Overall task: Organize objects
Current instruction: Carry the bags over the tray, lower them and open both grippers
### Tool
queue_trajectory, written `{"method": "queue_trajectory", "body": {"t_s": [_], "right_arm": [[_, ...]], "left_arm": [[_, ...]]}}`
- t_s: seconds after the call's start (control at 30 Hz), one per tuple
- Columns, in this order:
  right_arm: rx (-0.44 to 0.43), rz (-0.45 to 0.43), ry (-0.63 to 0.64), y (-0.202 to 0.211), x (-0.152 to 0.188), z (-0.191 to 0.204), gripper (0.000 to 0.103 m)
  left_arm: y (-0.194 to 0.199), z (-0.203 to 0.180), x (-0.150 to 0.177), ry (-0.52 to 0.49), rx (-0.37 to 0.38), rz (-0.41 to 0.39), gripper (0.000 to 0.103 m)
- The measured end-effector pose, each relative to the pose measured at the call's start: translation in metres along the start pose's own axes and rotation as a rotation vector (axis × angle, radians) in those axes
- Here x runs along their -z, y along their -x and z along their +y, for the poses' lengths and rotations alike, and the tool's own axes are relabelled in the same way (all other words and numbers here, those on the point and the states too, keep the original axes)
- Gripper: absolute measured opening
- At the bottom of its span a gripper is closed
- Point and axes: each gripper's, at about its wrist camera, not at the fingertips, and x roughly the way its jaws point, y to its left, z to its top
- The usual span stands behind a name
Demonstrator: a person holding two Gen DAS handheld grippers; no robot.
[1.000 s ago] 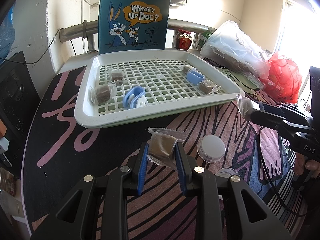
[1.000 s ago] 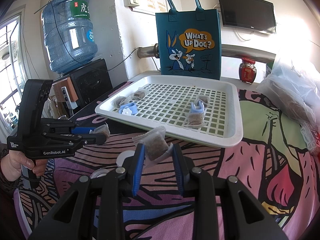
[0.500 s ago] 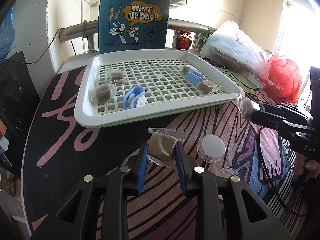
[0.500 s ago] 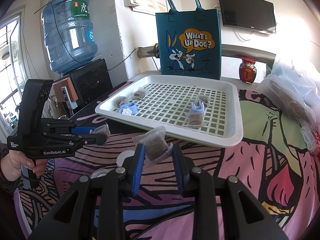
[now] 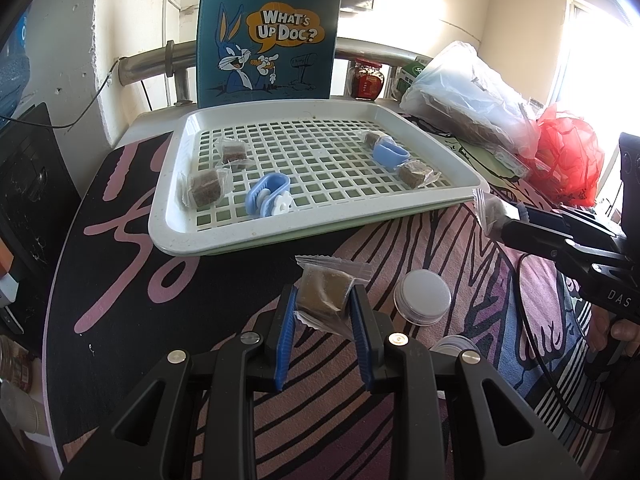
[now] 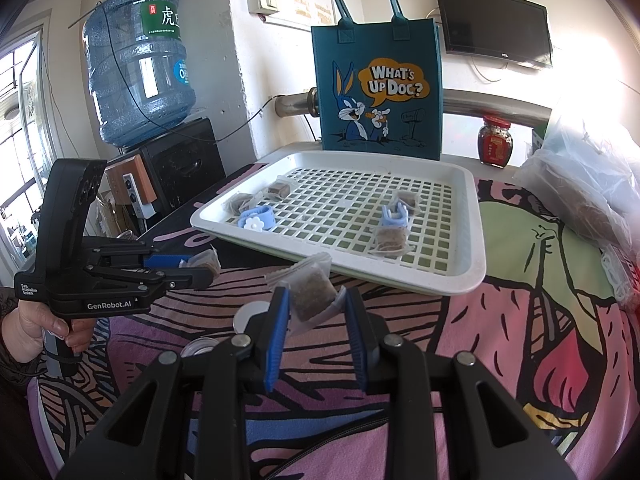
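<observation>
Six wrapped brown cubes [image 5: 206,188], two blue clips [image 5: 267,195], one white tray [image 5: 320,222], one tote bag [image 5: 272,36], one red-lidded jar [image 5: 367,79].

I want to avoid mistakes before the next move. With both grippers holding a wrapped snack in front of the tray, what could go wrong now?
1. The right gripper pinches its wrapped snack partly by loose film, so it could slip.
2. The jar lid lies just beside the left gripper; lowering might knock it.
3. The tray has a raised rim that could catch a low packet.

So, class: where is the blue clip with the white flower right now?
In the left wrist view, the blue clip with the white flower lies in the white tray, near its front left edge, just right of a wrapped brown cube.
</observation>
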Motion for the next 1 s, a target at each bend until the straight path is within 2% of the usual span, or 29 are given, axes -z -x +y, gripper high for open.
{"method": "queue_trajectory", "body": {"t_s": [0.3, 0.37, 0.53, 0.63, 0.83, 1.0], "right_arm": [[-0.008, 0.021, -0.047, 0.002, -0.007, -0.009, 0.028], [0.008, -0.011, -0.041, 0.014, -0.017, -0.013, 0.028], [0.067, -0.058, -0.024, 0.026, -0.049, -0.031, 0.028], [0.107, -0.034, -0.037, 0.009, -0.064, -0.046, 0.028], [0.252, 0.099, -0.040, -0.056, -0.068, -0.075, 0.028], [0.277, 0.167, -0.045, -0.089, -0.065, -0.085, 0.028]], "left_arm": [[0.013, 0.006, -0.008, 0.026, -0.004, -0.005, 0.026], [0.024, 0.011, -0.017, 0.041, 0.003, -0.029, 0.026], [0.032, 0.033, -0.057, 0.049, -0.051, -0.081, 0.026], [0.011, 0.046, -0.081, 0.065, -0.085, -0.057, 0.026], [-0.039, 0.045, -0.101, 0.052, -0.141, 0.011, 0.026], [-0.067, 0.045, -0.102, 0.067, -0.165, 0.059, 0.026]]}}
